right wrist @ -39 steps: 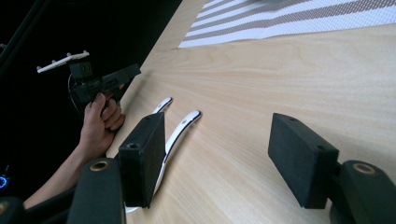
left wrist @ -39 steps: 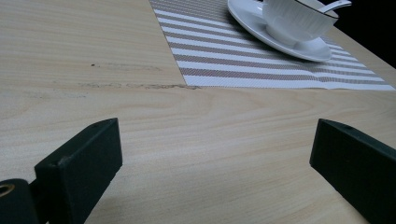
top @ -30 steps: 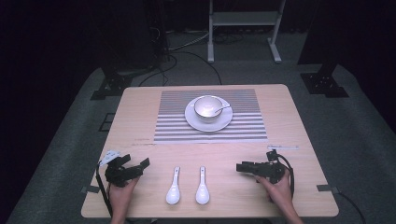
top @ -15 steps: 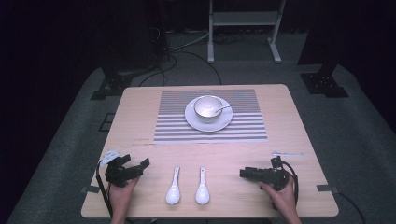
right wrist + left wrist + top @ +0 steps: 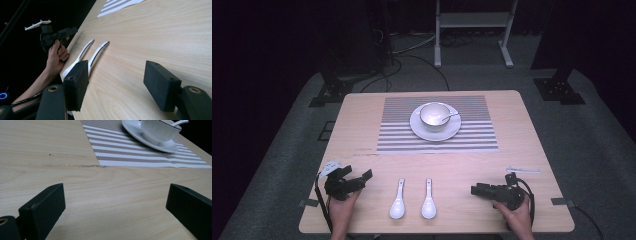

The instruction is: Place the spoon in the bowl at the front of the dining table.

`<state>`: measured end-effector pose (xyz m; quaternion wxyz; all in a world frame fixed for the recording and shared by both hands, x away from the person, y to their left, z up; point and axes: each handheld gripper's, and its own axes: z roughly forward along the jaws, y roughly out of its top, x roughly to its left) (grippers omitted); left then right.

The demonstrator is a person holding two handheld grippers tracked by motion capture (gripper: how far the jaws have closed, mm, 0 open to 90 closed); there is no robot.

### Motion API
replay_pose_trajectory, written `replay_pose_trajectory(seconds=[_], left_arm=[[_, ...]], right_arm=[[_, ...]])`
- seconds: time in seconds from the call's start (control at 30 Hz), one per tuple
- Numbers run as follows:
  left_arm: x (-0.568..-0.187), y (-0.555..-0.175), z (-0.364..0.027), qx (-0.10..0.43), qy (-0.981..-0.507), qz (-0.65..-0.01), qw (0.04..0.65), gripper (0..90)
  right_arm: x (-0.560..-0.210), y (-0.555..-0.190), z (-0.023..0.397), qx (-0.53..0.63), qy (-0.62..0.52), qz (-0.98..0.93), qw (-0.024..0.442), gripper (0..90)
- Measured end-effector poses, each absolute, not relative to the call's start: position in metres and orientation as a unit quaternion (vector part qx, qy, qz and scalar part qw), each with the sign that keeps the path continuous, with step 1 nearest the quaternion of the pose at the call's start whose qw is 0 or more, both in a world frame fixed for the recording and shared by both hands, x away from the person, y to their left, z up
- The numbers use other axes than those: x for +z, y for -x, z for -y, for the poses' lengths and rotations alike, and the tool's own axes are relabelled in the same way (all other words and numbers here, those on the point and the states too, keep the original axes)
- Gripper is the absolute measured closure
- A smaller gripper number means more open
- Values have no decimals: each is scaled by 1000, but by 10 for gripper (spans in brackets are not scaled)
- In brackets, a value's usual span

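Observation:
Two white ceramic spoons lie side by side near the table's front edge, one [image 5: 397, 201] left of the other [image 5: 428, 200], handles pointing away from me. My left gripper [image 5: 363, 179] rests left of them, open, its jaws wide apart over bare wood [image 5: 115, 202]. To their right, my right gripper [image 5: 473, 190] is open and aimed at the spoons [image 5: 98, 53], nothing between its jaws [image 5: 116, 80]. A white bowl [image 5: 434, 115] with a third spoon [image 5: 451, 117] in it stands on a white saucer [image 5: 453, 132] on the striped placemat [image 5: 397, 135].
A small white strip [image 5: 522, 170] lies on the wood behind the right gripper. The bowl [image 5: 160, 130] and saucer [image 5: 140, 135] stand ahead to the right in the left gripper view. Dark floor, cables and a metal stand [image 5: 472, 20] surround the table.
My right gripper has slid a little toward the table's front edge, jaws still open. The left gripper and the spoons have not moved.

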<state>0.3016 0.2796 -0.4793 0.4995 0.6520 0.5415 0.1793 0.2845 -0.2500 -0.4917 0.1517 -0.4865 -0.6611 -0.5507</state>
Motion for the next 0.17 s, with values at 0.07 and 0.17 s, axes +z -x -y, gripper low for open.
replay_pose_trajectory(seconds=[0.07, 0.17], left_arm=[[-479, -302, -279, 179, -652, -541, 499, 9], [-479, -302, -280, 179, -651, -542, 501, 9]], right_arm=[[-493, -284, 250, -555, 484, 659, 153, 354], [-498, -285, 250, -568, 481, 647, 166, 354]])
